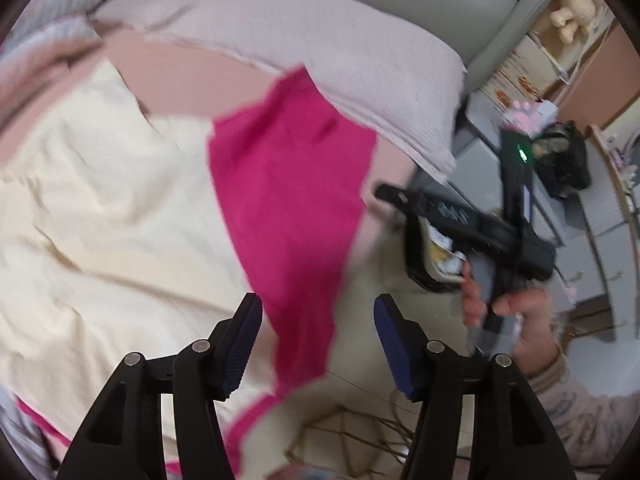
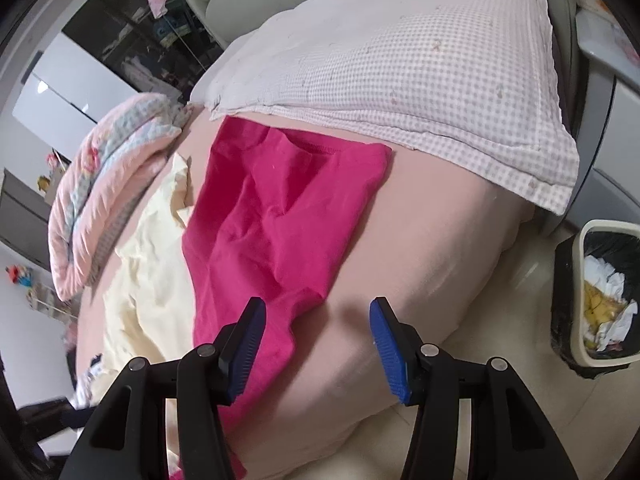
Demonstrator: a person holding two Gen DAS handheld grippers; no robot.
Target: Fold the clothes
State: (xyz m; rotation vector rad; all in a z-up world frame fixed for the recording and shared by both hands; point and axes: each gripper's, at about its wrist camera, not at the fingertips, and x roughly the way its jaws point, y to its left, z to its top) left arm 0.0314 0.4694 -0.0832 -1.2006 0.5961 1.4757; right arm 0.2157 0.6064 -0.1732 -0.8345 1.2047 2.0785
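left wrist view: left gripper (image 1: 318, 344) at 6 o'clock, black linkage arms with ribbed blue pads (image 1: 244, 344), jaws spread apart, pressing on nothing. magenta garment (image 1: 288, 200), soft knit, runs as a long strip from centre down to 6 o'clock and passes between the pads, blurred. it lies partly over a cream garment (image 1: 112, 208), crumpled and creased, filling 8 to 10 o'clock. both sit on a smooth pink bed sheet (image 1: 180, 80). pale checked pillow (image 1: 320, 48) at 12 to 1 o'clock, flat, rectangular. at 3 o'clock a hand (image 1: 508, 312) in a patterned sleeve holds the right gripper (image 1: 390, 194) by its black handle, beside the bed edge; its jaw state not readable here.

right wrist view: right gripper (image 2: 318, 344) at 6 o'clock, same black arms and ribbed blue pads (image 2: 390, 350), jaws spread, nothing between them but pink sheet (image 2: 400, 248). magenta garment (image 2: 276, 216) at centre, folded lengthwise into a long wrinkled panel with a stitched hem near 12 o'clock, lower end running under the left pad. cream garment (image 2: 148, 280) at 9 o'clock, rumpled, touching the magenta edge. gingham pillow (image 2: 420, 76) at 1 o'clock. rolled pink floral quilt (image 2: 108, 184) at 10 o'clock. bin (image 2: 600, 300) with black liner at 3 o'clock on the tile floor, holding crumpled trash.
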